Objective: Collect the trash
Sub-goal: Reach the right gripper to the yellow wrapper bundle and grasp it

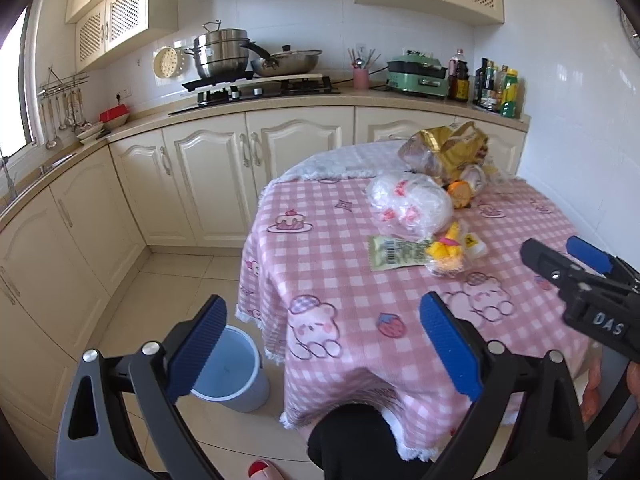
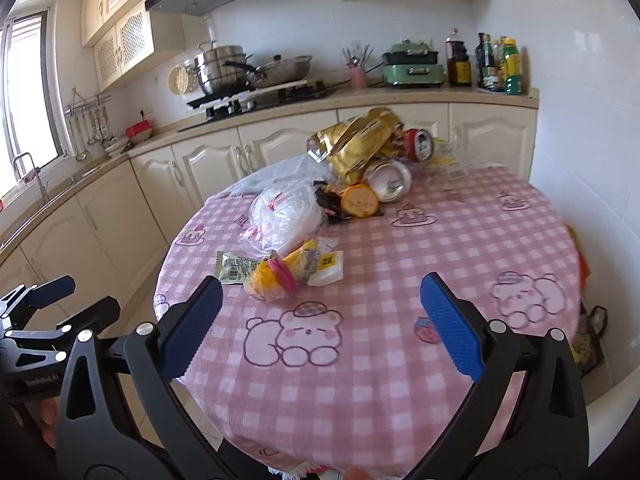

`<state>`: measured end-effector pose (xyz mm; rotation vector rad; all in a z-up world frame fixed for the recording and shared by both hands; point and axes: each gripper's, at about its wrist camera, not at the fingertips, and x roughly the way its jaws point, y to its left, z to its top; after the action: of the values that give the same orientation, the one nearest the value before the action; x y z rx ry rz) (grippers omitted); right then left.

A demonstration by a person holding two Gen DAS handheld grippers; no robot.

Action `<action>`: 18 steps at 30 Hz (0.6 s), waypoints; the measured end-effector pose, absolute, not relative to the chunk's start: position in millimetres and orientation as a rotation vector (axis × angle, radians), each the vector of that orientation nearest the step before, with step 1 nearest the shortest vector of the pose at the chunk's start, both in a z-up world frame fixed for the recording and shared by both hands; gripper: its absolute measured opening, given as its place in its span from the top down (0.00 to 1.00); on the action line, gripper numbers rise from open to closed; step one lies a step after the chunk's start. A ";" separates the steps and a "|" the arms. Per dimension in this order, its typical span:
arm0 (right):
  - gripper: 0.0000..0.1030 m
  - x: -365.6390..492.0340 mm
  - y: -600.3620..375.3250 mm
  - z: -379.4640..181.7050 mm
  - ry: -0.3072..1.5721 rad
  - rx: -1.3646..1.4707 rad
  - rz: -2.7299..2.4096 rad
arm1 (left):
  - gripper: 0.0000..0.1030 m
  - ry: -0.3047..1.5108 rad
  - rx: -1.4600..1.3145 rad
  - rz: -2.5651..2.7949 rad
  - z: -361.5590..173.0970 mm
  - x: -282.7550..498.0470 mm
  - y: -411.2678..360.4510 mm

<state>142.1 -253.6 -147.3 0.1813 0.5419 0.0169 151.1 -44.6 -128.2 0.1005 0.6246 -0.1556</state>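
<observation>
Hovering agape, both hand-held grippers, left (image 1: pixel 322 354) and right (image 2: pixel 322 326), face the table's trash (image 2: pixel 280 268)

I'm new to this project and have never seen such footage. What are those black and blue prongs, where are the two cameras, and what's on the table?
The prongs are hand-held grippers, one per hand, each carrying a wide-angle camera looking along its fingers. One picture comes from the left gripper, the other from the right gripper; each also glimpses the other. Both stand open and hold nothing. The round table, under a pink checked cloth, carries trash: a clear plastic bag, a gold foil bag, cans, a yellow wrapper and a green packet. A blue bin stands on the floor beside it.
</observation>
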 end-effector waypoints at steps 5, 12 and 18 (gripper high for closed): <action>0.06 183.6 -227.8 -159.3 0.615 0.139 0.042 | 0.08 0.635 0.097 -0.097 -132.2 160.7 -27.3; 0.34 224.1 -229.4 -178.3 0.742 0.134 0.027 | 0.08 0.641 0.096 -0.115 -132.7 175.8 -18.5; 0.59 210.4 -253.2 -179.2 0.739 0.182 0.102 | 0.08 0.673 0.081 -0.276 -138.7 198.6 -42.6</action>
<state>210.4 -253.2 -179.2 0.1819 0.7390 0.1024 198.6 -42.6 -138.7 0.0813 0.6733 -0.2761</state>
